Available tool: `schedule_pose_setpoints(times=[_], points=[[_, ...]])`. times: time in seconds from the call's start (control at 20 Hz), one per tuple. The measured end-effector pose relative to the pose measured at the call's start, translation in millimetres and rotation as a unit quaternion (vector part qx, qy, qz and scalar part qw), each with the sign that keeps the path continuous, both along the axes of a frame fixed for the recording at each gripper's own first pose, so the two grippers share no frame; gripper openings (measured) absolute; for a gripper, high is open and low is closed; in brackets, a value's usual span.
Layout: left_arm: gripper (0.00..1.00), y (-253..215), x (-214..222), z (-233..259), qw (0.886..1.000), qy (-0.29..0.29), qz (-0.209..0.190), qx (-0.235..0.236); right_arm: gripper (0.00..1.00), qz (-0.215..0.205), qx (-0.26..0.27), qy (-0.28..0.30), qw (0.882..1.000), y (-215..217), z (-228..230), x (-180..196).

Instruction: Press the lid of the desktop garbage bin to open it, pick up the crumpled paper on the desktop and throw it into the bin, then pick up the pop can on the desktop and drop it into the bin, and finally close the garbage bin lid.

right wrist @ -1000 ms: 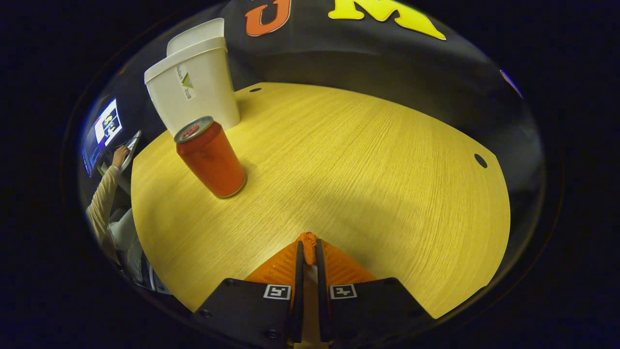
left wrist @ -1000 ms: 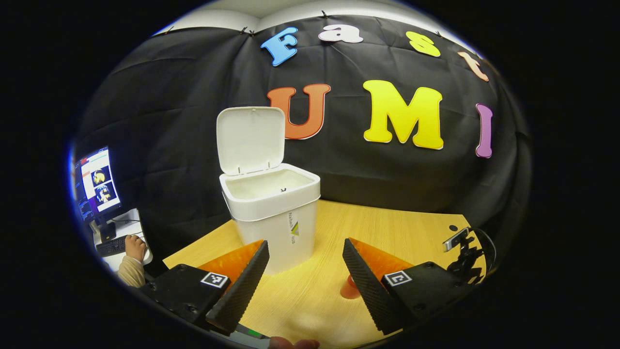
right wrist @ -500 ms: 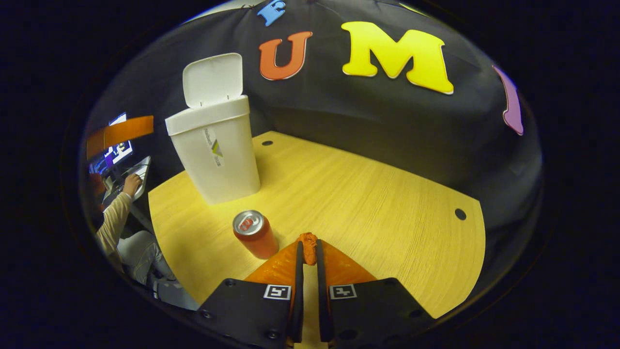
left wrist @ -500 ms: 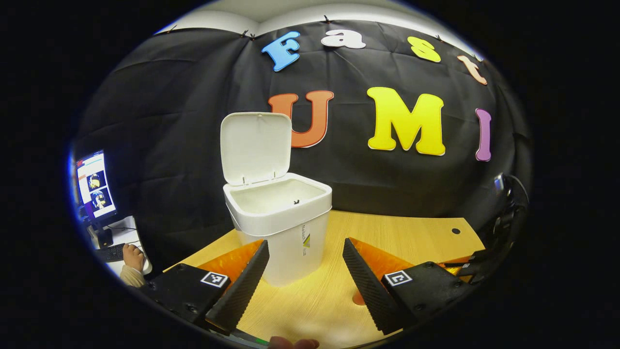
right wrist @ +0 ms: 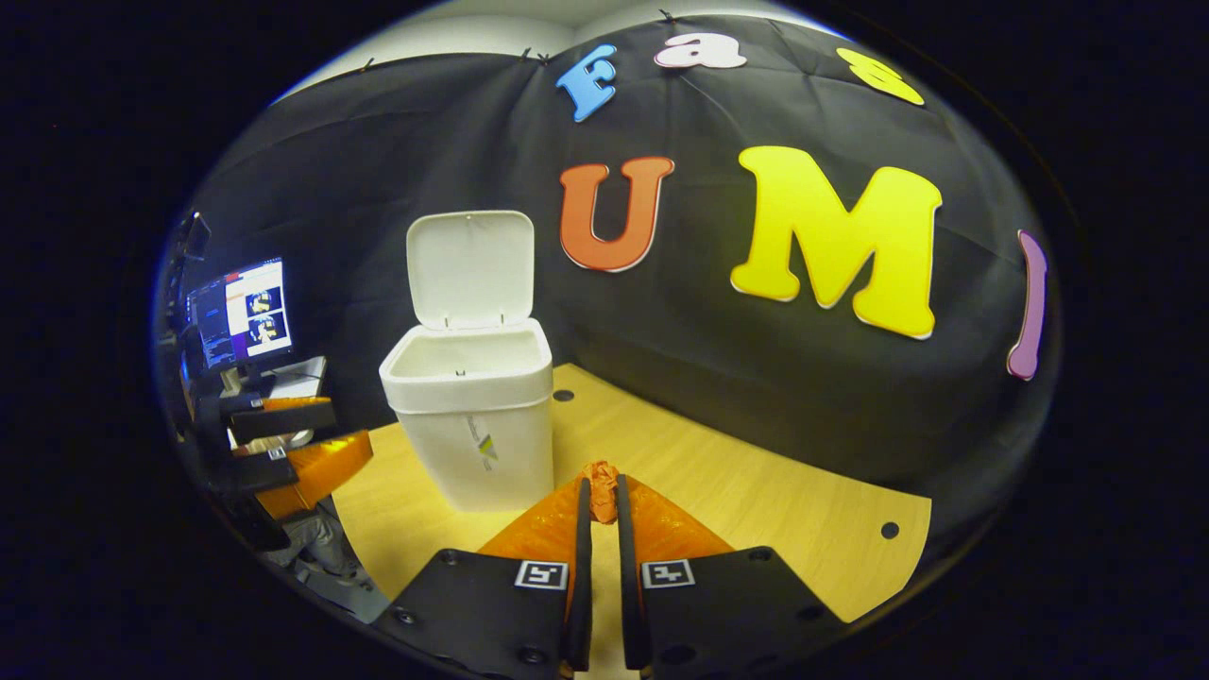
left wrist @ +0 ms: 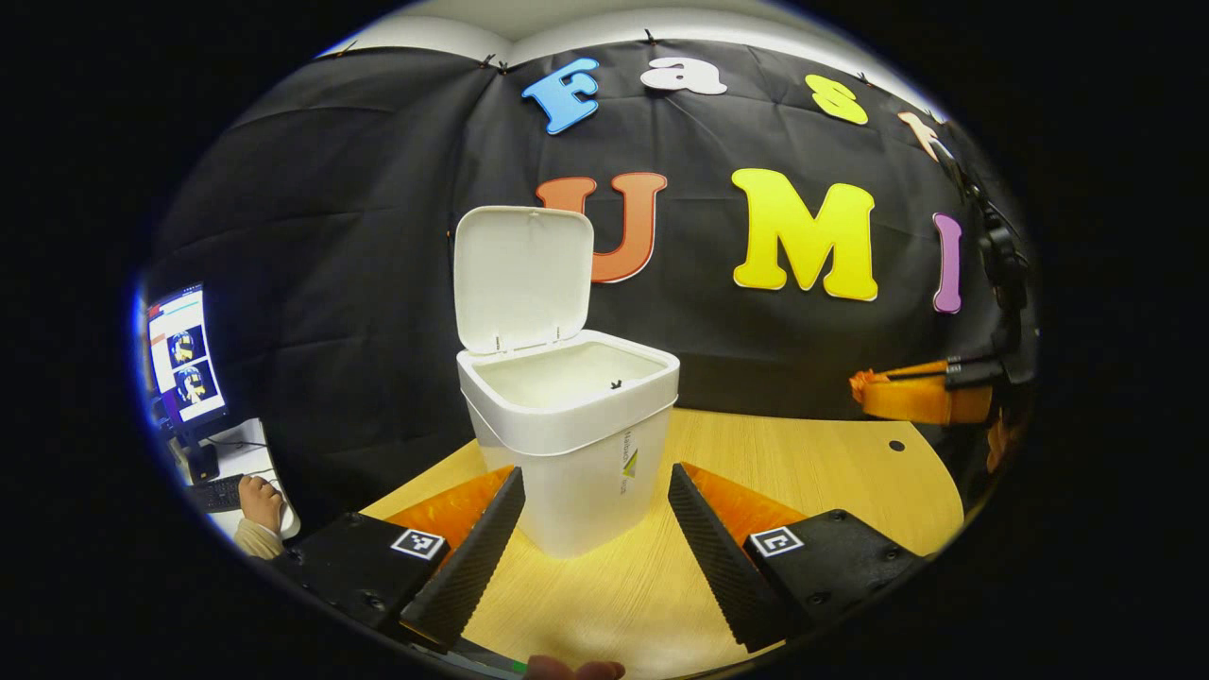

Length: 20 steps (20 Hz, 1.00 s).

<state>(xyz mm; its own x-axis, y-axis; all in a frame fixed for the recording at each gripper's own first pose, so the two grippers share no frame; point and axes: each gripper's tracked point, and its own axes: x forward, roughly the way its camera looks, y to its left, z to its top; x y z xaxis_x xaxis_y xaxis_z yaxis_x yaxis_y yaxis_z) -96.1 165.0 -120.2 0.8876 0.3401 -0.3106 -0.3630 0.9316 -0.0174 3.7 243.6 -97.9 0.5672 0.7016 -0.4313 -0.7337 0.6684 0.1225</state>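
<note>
The white garbage bin (left wrist: 567, 425) stands on the wooden table (left wrist: 803, 472) with its lid (left wrist: 521, 274) swung up against the back. My left gripper (left wrist: 595, 477) is open, its fingers spread either side of the bin's lower front, a short way before it. In the left gripper view my right gripper (left wrist: 864, 389) hovers shut at the far right, above the table. In the right gripper view, my right gripper (right wrist: 600, 482) is shut with nothing between its fingers, and the bin (right wrist: 472, 444) with its raised lid (right wrist: 469, 269) stands ahead to the left. The left gripper (right wrist: 302, 444) shows open at the left edge.
A lit monitor (left wrist: 179, 354) and a person's hand (left wrist: 260, 496) at a keyboard lie beyond the table's left edge. The table (right wrist: 756, 501) has small round holes (left wrist: 895, 445) near its right rim. The black cloth wall closes the back.
My right gripper has risen and tilted up from looking down at the red can to facing the bin; the can has left its view. The left gripper shifted slightly, staying open.
</note>
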Motion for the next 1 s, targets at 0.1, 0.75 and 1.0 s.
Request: schedule_pose_setpoints(times=[0.1, 0.75, 1.0], points=[[1.00, 9, -3, 0, 1.000, -0.001, 0.005, -0.002, 0.14, 0.013, 0.004, -0.011, 1.000, 27, 10, 6], [1.00, 84, -54, -9, 0.997, 0.010, 0.081, -0.018, 0.14, 0.098, 0.009, -0.044, 0.994, 204, 22, 12], [1.00, 100, -62, -19, 0.995, 0.012, 0.097, -0.029, 0.13, 0.118, -0.015, -0.053, 0.992, 235, 8, 11]])
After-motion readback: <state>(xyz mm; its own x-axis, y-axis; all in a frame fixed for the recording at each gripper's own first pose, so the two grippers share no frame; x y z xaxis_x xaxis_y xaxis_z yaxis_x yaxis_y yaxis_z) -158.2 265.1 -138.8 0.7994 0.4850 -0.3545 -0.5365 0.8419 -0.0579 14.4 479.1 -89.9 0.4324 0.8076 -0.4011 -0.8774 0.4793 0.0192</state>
